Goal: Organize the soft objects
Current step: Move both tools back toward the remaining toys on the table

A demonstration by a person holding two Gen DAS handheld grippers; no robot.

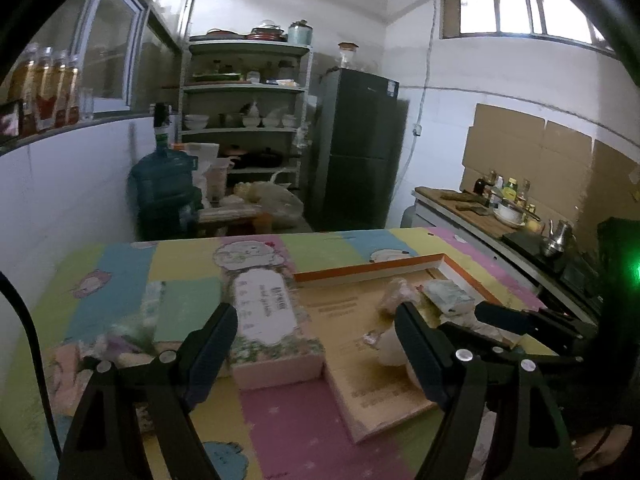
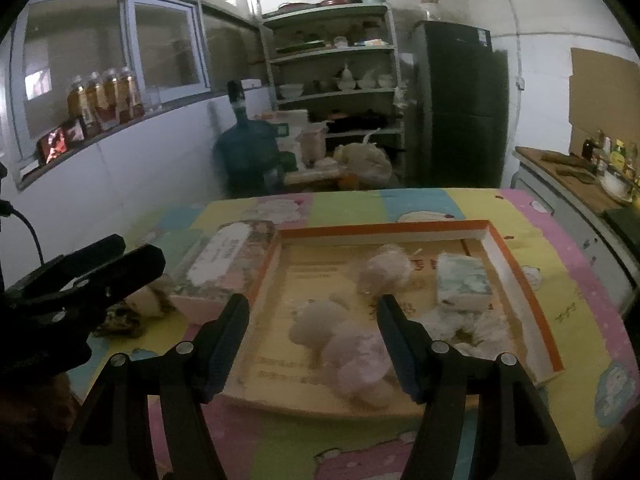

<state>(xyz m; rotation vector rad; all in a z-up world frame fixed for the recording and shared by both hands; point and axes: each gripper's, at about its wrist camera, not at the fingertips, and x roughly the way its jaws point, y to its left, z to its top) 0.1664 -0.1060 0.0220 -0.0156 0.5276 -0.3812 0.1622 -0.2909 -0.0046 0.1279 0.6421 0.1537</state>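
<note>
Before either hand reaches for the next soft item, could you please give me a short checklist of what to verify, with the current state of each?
1. Right tool open and empty: ok, jaws wide, nothing gripped.
2. Left tool open and empty: ok.
3. Tray has free floor: ok, bare cardboard on its left side.
4. Soft items left outside the tray: not ok, a crumpled bundle lies left of the tissue box.
5. Tissue pack inside tray: ok, by the right wall.
6. Picture sharp enough to aim: not ok, blurred.

The writing on the tissue box (image 1: 264,312) was too blurry to read. A black finger (image 1: 420,344) hid part of the white soft toy (image 1: 390,350).
</note>
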